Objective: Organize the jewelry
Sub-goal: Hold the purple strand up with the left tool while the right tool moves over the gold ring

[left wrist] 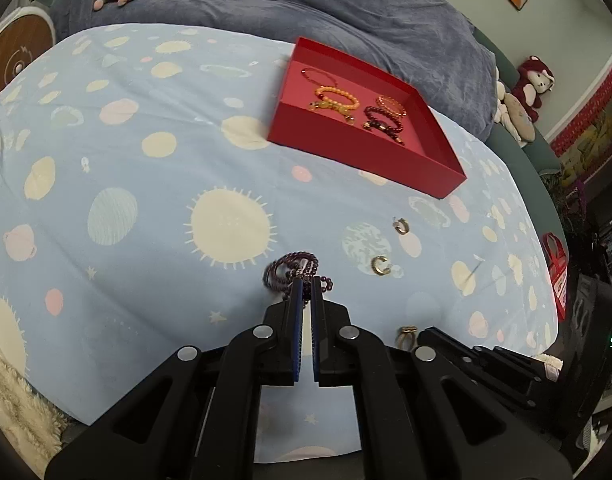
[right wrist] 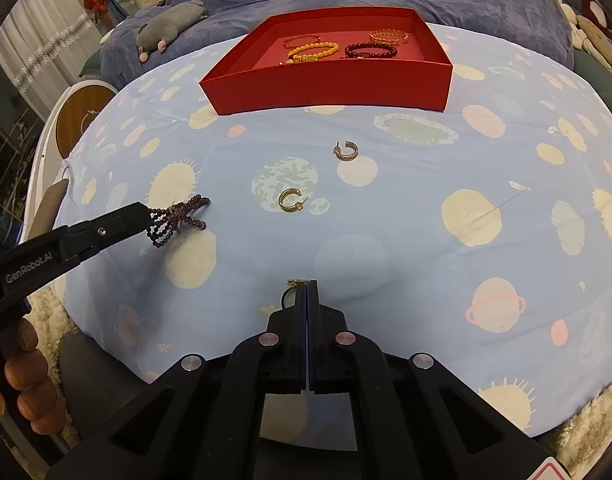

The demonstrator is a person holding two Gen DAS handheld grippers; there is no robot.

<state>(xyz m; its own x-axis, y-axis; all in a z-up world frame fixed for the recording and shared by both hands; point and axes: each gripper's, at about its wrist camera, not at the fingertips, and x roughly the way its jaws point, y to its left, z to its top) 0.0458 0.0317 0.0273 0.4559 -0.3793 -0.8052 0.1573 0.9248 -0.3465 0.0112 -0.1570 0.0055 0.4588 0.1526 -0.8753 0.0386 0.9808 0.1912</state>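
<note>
Planet-print sheet (right wrist: 405, 240): red tray (right wrist: 329, 88), two earrings (right wrist: 290, 200).

Four beaded bracelets (right wrist: 313, 51) in the red cardboard tray (right wrist: 329, 84), one dark purple bead strand (right wrist: 178, 218) mid-left, three gold hoop earrings (right wrist: 345, 151) centre frame.

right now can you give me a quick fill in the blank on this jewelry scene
1. The left gripper is shut on the dark ____ strand.
2. The tray is ____ in colour.
3. ____ gold hoop earrings lie loose on the sheet between tray and grippers.
4. The right gripper pinches a small ____-coloured piece.

Missing: bead; red; two; gold
</note>
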